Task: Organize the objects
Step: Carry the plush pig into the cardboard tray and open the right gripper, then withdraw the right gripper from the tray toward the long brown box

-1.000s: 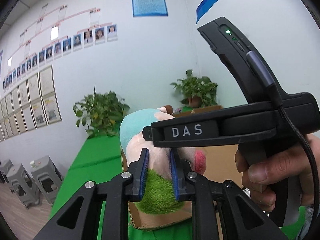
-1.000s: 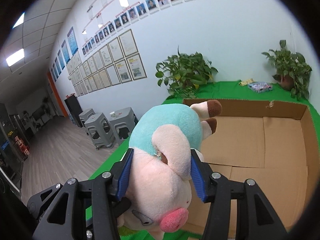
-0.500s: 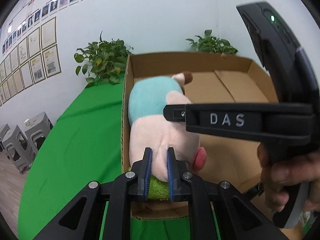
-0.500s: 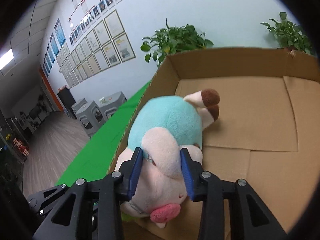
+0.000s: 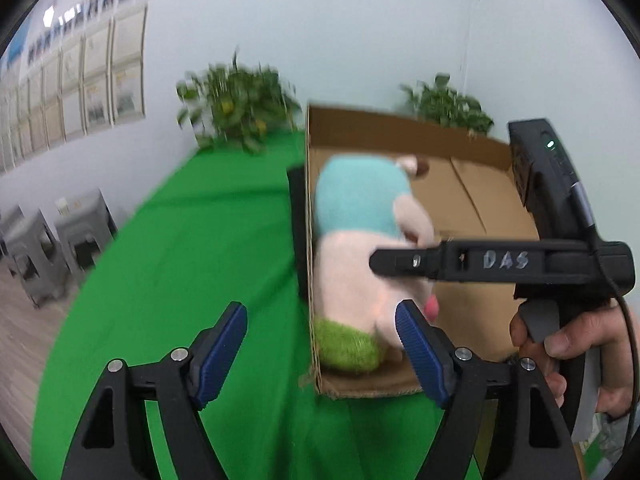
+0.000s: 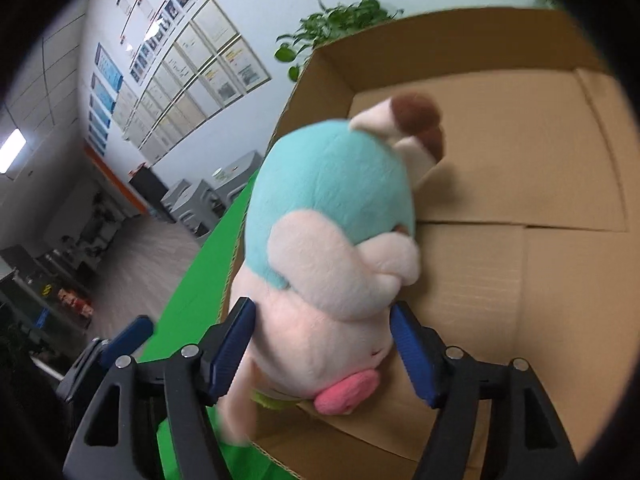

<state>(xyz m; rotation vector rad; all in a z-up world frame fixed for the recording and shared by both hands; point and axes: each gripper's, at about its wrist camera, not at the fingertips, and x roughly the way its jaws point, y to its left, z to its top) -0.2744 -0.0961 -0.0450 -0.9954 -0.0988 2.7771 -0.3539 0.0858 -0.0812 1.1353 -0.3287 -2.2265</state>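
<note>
Leftmost in the left wrist view, grey stools point(image 5: 60, 244) stand on the wooden floor beside the green table point(image 5: 192, 264), under a wall of framed certificates point(image 5: 80, 88). Next comes the left gripper point(image 5: 322, 354), its blue-padded jaws spread wide apart with nothing between the pads; the left pad hangs over bare green cloth and the right pad sits in front of the box's near corner. Behind it, a leafy potted plant point(image 5: 240, 108) stands at the wall. Further right, the cardboard box point(image 5: 404, 130) rests on the table, and the plush pig point(image 5: 360, 256), teal-backed with a pink snout and a green fuzzy patch, lies inside it against the left wall. At the far right, the right hand point(image 5: 568, 352) grips the black handle marked DAS.

Seen from the right wrist, the right gripper point(image 6: 324, 350) has its jaws apart on either side of the pig's point(image 6: 332, 240) pale head; whether the pads touch the fur cannot be told. The brown-tipped feet point toward the box's point(image 6: 500, 280) far wall.
</note>
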